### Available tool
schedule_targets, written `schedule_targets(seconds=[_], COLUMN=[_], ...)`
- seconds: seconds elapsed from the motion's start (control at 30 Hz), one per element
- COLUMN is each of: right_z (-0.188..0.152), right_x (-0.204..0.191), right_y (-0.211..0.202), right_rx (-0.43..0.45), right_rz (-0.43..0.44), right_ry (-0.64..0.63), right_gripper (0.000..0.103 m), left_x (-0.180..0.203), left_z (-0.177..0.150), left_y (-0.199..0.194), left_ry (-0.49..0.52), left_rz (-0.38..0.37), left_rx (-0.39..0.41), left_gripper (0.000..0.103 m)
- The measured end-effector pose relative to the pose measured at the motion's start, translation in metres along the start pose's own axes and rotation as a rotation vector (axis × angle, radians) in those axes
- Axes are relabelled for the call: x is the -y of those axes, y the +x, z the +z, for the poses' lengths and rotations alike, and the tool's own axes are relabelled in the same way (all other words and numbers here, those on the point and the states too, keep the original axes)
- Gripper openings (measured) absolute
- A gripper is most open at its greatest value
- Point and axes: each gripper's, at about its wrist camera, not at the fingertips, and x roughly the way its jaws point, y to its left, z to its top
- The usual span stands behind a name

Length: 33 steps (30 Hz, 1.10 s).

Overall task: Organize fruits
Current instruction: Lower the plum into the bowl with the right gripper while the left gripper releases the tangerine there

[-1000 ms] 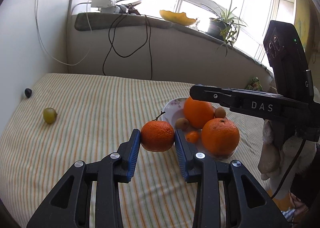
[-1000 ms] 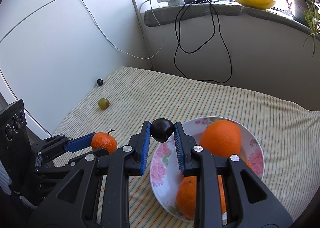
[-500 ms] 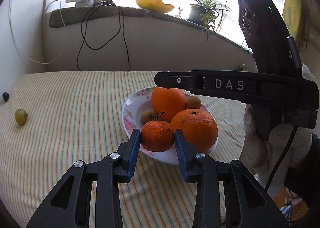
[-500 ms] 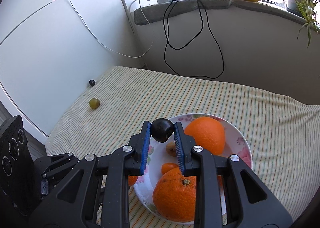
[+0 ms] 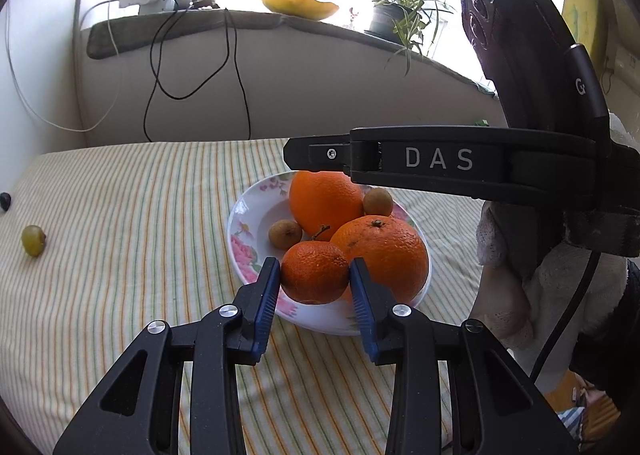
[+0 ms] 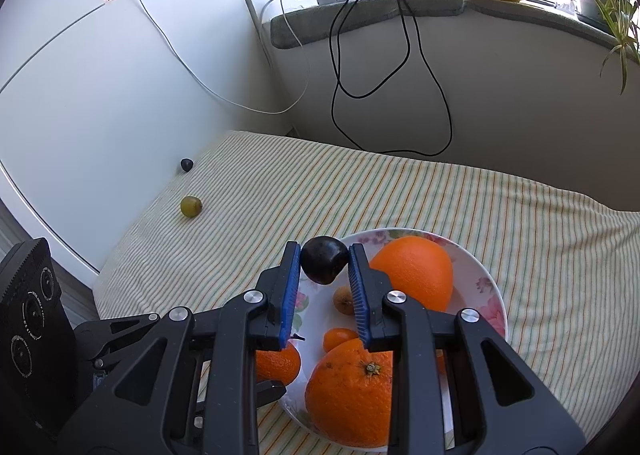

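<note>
My left gripper point(image 5: 314, 275) is shut on a small mandarin point(image 5: 315, 272) and holds it over the near rim of a floral white plate point(image 5: 242, 215). The plate holds two big oranges point(image 5: 325, 201) point(image 5: 384, 249) and small brown fruits point(image 5: 285, 234). My right gripper point(image 6: 324, 265) is shut on a dark plum point(image 6: 324, 265) above the plate's left rim point(image 6: 490, 307). The mandarin also shows in the right wrist view point(image 6: 278, 365). A green fruit point(image 6: 190, 206) and a small dark fruit point(image 6: 186, 164) lie on the striped cloth at the far left.
The striped cloth point(image 5: 132, 215) covers the surface, bounded by white walls at the left and back. Black cables point(image 6: 372, 95) hang from the windowsill. A potted plant point(image 5: 394, 21) and a yellow rind point(image 5: 300, 5) sit on the sill.
My left gripper has carried the mandarin to the right and closer, over the plate's near rim. My right gripper with the plum has shifted slightly over the plate's left side.
</note>
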Motion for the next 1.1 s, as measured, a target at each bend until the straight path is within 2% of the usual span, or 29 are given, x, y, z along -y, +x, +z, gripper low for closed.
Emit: schedule_targets(seconds=[0.03,0.1,0.13,0.17,0.23,0.33,1.1], right_z=[0.000,0.000,0.000,0.000,0.001,0.002,0.009], right_x=[0.000,-0.001,-0.001,-0.001,-0.001,0.001,-0.020], right_y=[0.000,-0.002,-0.003,-0.005,-0.008,-0.010,-0.008], right_rx=[0.001,0.008,0.017,0.027,0.041,0.043,0.045], right_rz=[-0.004,-0.012,-0.019,-0.027,-0.026,-0.033,-0.021], right_ry=[-0.002,-0.005,-0.003,0.001,0.008,0.025,0.007], right_gripper=[0.027,0.048,0.066,0.072,0.072,0.081,0.083], left_x=[0.000,0.000,0.000,0.000,-0.001,-0.003,-0.028], left_z=[0.000,0.001,0.001,0.002,0.003,0.002,-0.003], left_y=[0.000,-0.003,-0.004,-0.005,-0.006,-0.007,-0.026], left_ry=[-0.001,-0.005,-0.007,-0.007,-0.007,-0.015,-0.049], left_rz=[-0.001,0.000,-0.003,-0.004,0.003,0.005,0.027], left_rx=[0.001,0.013,0.020,0.022,0.024,0.023,0.054], left_gripper=[0.039,0.056,0.057,0.057,0.057,0.057,0.057])
